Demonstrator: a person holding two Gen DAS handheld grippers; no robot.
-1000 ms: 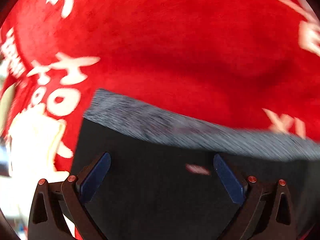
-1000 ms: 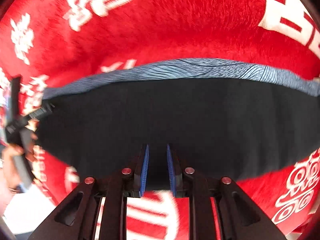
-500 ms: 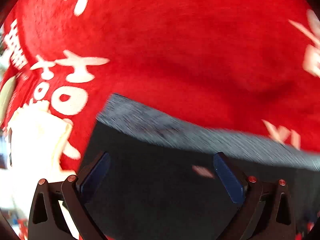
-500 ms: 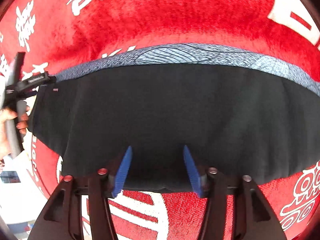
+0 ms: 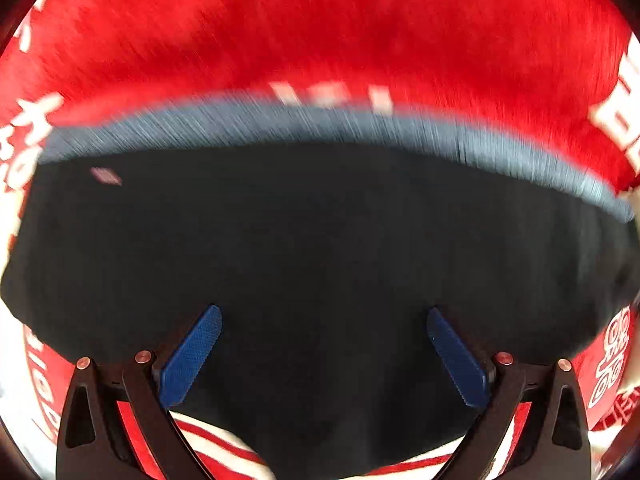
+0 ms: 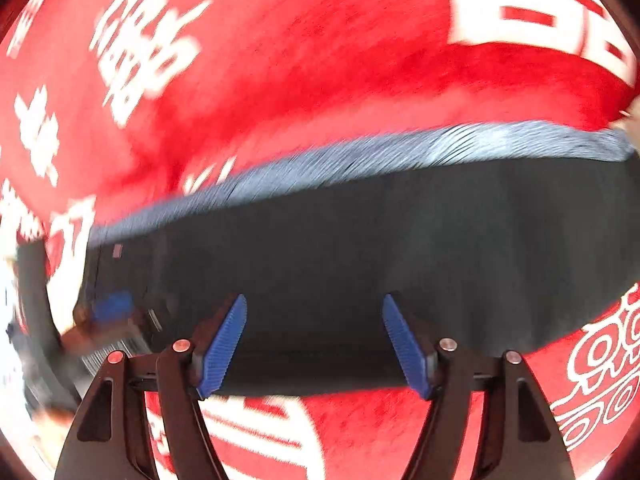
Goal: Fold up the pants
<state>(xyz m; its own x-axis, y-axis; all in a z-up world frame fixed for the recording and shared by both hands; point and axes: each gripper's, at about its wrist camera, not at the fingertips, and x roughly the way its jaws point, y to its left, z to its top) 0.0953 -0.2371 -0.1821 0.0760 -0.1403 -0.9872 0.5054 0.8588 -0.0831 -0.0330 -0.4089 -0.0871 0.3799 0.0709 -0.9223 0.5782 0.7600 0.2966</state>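
Black pants [image 6: 400,248] released; right gripper [image 6: 314,346] has just opened.

pants [image 5: 320,240] on cloth [image 5: 320,40], waistband [image 5: 320,128] along far edge, cloth all round

The setting reads as a home, most likely a bed or a cloth-covered table, though the close fisheye views leave the room itself out of sight. A plush red blanket [image 5: 360,40] with large white Chinese characters [image 6: 536,16] fills both views from nine o'clock to three o'clock, its pile soft and fuzzy. White ornamental scrollwork [image 6: 600,376] sits at four o'clock in the right wrist view. Dark pants [image 5: 320,240] with a grey waistband [image 6: 440,148] lie spread flat on it.
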